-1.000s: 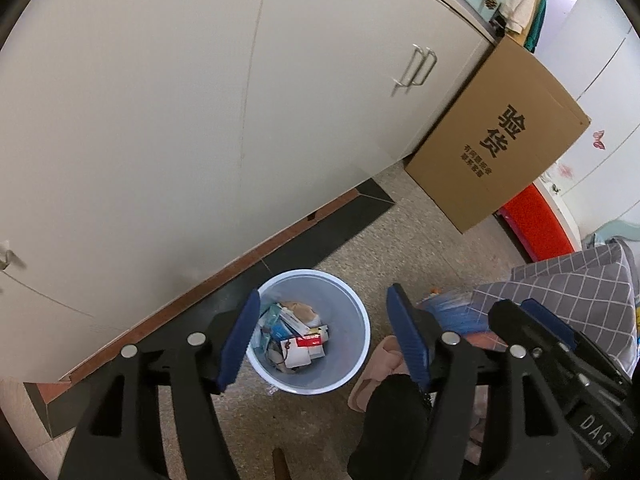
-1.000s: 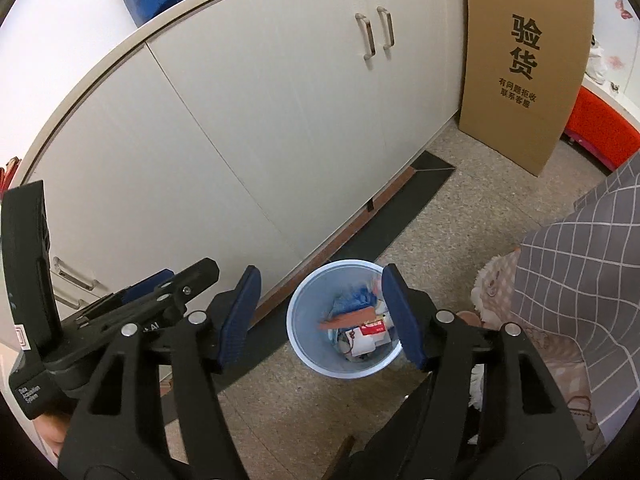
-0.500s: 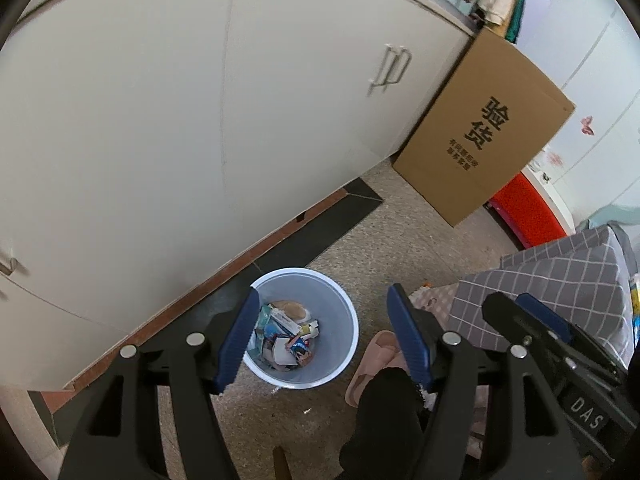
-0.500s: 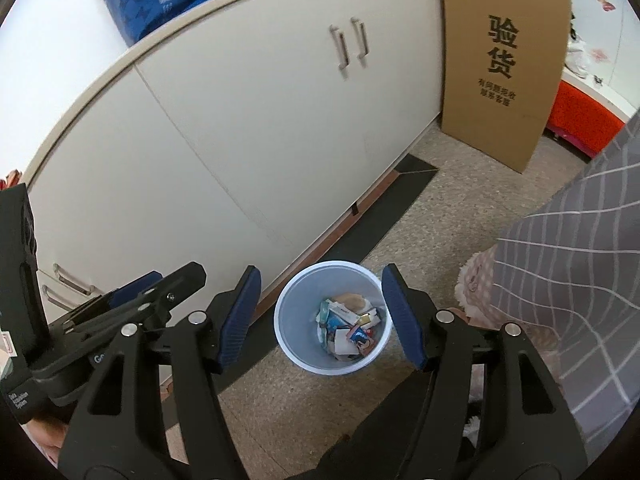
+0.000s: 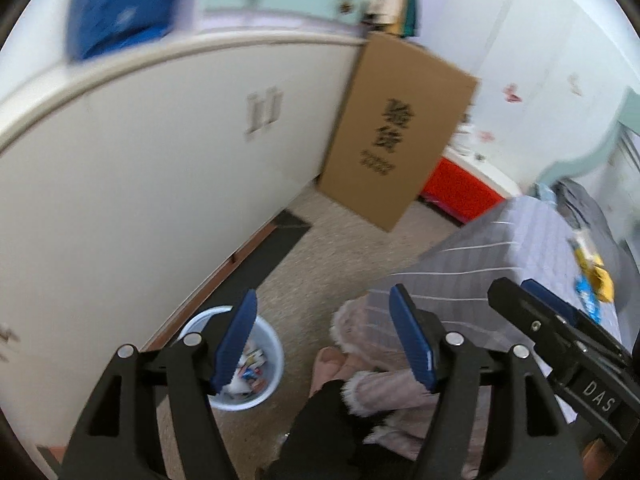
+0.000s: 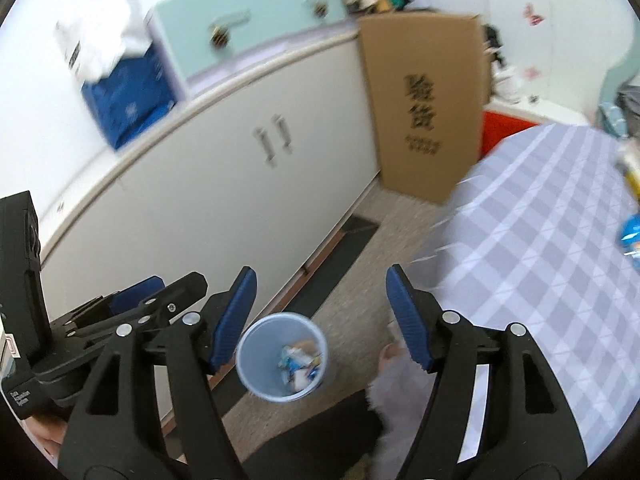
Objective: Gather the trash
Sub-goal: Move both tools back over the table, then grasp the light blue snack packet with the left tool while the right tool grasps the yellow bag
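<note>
On floor beside cabinet: bin w/ trash. L gripper & R gripper: jaws apart, empty, above bin.

I count one pale blue trash bin, one cardboard box, two cabinet door handles, one blue crate, and my two grippers, left gripper and right gripper.

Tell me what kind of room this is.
Probably a lived-in room at home, perhaps a bedroom: white floor cabinets, a grey checked cloth-covered surface, a small pale blue plastic trash bin on the speckled floor.
</note>
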